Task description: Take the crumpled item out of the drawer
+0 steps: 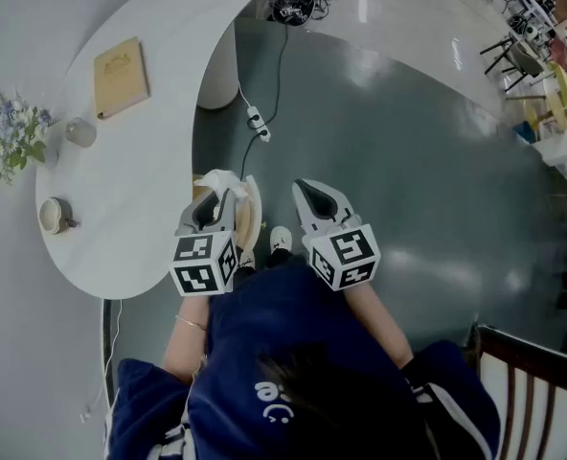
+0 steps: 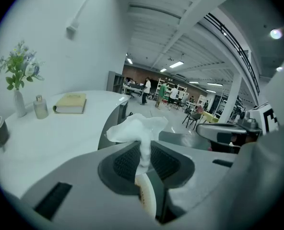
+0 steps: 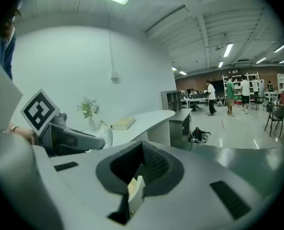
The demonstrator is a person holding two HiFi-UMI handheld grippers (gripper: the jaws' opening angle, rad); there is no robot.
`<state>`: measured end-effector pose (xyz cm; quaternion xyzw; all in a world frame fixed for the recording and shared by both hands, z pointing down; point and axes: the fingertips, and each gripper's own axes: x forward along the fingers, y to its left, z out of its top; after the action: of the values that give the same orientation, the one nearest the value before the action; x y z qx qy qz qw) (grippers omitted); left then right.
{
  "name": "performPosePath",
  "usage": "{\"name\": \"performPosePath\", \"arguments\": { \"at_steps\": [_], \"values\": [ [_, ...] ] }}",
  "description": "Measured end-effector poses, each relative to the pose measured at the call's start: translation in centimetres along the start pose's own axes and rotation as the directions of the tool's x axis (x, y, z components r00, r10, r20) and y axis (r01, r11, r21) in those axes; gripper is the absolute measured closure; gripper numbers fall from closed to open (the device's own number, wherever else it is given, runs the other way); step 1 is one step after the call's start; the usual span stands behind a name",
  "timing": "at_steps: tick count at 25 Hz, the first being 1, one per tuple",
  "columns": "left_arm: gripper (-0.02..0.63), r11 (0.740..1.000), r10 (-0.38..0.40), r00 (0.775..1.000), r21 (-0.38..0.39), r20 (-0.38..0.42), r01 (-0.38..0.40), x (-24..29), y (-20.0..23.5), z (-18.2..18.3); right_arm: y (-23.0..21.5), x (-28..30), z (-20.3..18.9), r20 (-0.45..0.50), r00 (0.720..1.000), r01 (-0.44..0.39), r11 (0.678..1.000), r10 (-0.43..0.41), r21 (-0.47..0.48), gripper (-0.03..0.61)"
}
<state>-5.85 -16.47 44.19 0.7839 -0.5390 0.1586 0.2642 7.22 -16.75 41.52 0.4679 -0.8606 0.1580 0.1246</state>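
Left gripper view shows the left gripper (image 2: 143, 150) clamped on the thin neck of the crumpled tissue (image 2: 137, 127), whose loose top fans out above the jaws. The right gripper (image 3: 141, 150) is closed with nothing in it and hangs just beside the left one. From the head view the tissue sits at the table (image 1: 121, 218) edge, by a tan strip that may be the drawer (image 1: 250, 220). The lift-out looks nearly done. Next comes carrying it clear with the pinch kept firm.
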Motion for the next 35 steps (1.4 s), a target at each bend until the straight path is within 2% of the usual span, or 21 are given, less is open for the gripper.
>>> {"name": "performPosePath", "arguments": {
  "at_steps": [7,15,21,35],
  "values": [
    [0.545,1.0,-0.006,0.989,0.009,0.146,0.005,-2.1,-0.3,4.4,0.6,-0.6,5.2,0.127,0.992,0.009,0.999,-0.002,-0.053,0.571],
    [0.545,0.998,-0.024,0.957,0.066,0.29,0.005,-4.1,-1.5,8.9,0.6,-1.1,7.5,0.181,0.983,0.044,0.995,-0.027,-0.09,0.571],
    [0.545,0.994,-0.042,0.942,0.112,0.334,0.005,-4.6,-2.3,10.4,0.7,-1.6,9.1,0.23,0.973,0.064,0.99,-0.033,-0.127,0.572],
    [0.545,0.992,-0.058,0.924,0.127,0.377,0.01,-5.3,-2.1,11.7,1.2,-1.7,10.2,0.269,0.962,0.076,0.988,-0.037,-0.138,0.572]
  ]
}}
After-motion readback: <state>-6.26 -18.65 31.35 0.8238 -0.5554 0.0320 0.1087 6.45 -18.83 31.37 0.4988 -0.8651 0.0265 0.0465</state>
